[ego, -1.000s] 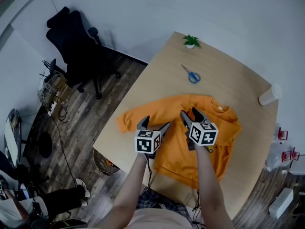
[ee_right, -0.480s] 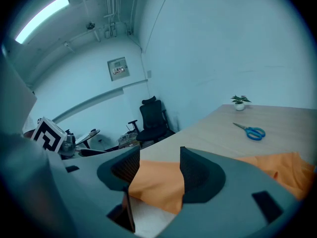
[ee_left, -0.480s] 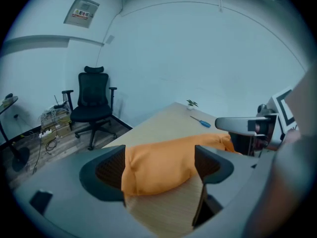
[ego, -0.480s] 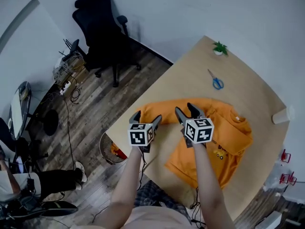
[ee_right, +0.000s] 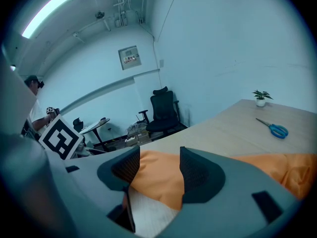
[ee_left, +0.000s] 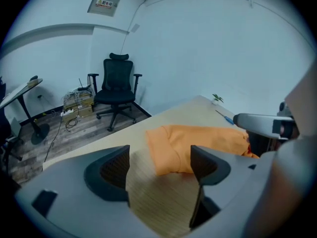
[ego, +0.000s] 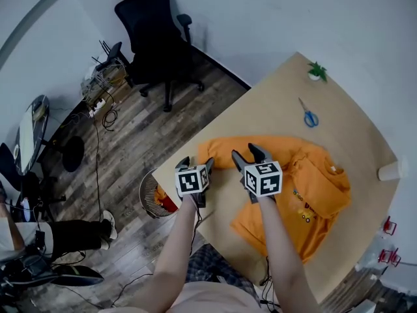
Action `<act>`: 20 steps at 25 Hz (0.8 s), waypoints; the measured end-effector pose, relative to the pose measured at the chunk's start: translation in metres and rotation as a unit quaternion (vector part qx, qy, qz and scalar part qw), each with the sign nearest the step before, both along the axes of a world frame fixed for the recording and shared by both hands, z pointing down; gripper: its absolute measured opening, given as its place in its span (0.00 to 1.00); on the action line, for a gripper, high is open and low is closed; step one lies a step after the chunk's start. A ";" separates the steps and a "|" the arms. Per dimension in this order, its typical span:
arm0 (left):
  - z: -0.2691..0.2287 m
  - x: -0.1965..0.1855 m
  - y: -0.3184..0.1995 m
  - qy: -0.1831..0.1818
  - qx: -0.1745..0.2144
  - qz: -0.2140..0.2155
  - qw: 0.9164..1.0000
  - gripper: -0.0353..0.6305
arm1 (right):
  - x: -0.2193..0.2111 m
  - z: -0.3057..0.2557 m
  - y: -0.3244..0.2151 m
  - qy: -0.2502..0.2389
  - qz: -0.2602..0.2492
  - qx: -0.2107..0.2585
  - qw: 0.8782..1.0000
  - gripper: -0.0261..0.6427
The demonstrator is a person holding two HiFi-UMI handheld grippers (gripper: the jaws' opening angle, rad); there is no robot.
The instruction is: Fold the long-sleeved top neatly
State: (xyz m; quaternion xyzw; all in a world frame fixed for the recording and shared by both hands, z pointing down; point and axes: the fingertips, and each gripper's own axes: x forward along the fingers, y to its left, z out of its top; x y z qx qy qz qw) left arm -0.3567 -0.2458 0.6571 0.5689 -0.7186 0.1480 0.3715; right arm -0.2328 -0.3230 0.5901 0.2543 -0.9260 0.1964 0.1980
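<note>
Orange long-sleeved top [ego: 306, 188] lies flat on the near half of the wooden bench [ego: 280, 103], body toward the right and one sleeve running left, its end near the bench's left edge. Right tool [ego: 246, 154] is clamped on a fold of the sleeve fabric; the right gripper view shows orange cloth between its jaws, pale inner side showing below. Left tool [ego: 197, 163] hangs just beside it over the sleeve end, jaws wide and closing, with only bare bench and the sleeve tip seen between them, pads on nothing. Blue-handled scissors [ego: 309, 116], a small potted plant [ego: 317, 72] and a paper cup [ego: 389, 170] sit on the far and right parts of the bench, well apart from the top. A round wire basket [ego: 156, 197] stands on the floor by the bench's left edge; a black office chair [ego: 153, 41] stands farther off by the wall.
</note>
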 end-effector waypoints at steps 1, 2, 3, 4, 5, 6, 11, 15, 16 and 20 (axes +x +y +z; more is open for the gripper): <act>0.005 -0.002 0.000 0.002 -0.005 -0.006 1.000 0.62 | -0.001 0.001 0.002 0.002 -0.002 0.000 1.000 0.42; 0.009 -0.004 0.000 0.003 -0.009 -0.010 1.000 0.61 | -0.001 0.002 0.004 0.004 -0.005 0.000 1.000 0.42; 0.012 -0.005 0.000 0.002 -0.013 -0.011 1.000 0.60 | -0.001 0.003 0.006 0.007 -0.007 0.000 1.000 0.42; 0.014 -0.006 -0.001 -0.001 -0.015 -0.011 1.000 0.59 | 0.000 0.004 0.008 0.009 -0.009 0.001 1.000 0.42; 0.015 -0.007 -0.001 -0.003 -0.019 -0.010 1.000 0.58 | 0.002 0.005 0.009 0.012 -0.009 0.002 1.000 0.42; 0.017 -0.007 -0.002 -0.005 -0.023 -0.010 1.000 0.57 | 0.004 0.005 0.009 0.013 -0.009 0.002 1.000 0.41; 0.025 -0.003 -0.005 -0.015 -0.043 -0.008 0.999 0.49 | 0.014 0.006 0.009 0.016 -0.004 0.001 1.000 0.40; 0.026 0.005 -0.009 -0.022 -0.056 0.004 0.998 0.35 | 0.023 0.007 0.007 0.017 0.002 -0.001 1.000 0.39; 0.026 0.007 -0.011 -0.022 -0.058 0.007 0.998 0.31 | 0.026 0.007 0.006 0.018 0.004 -0.002 1.000 0.39; 0.018 0.007 -0.017 -0.004 -0.040 0.000 0.999 0.16 | 0.037 0.006 0.004 0.018 0.015 -0.001 1.000 0.38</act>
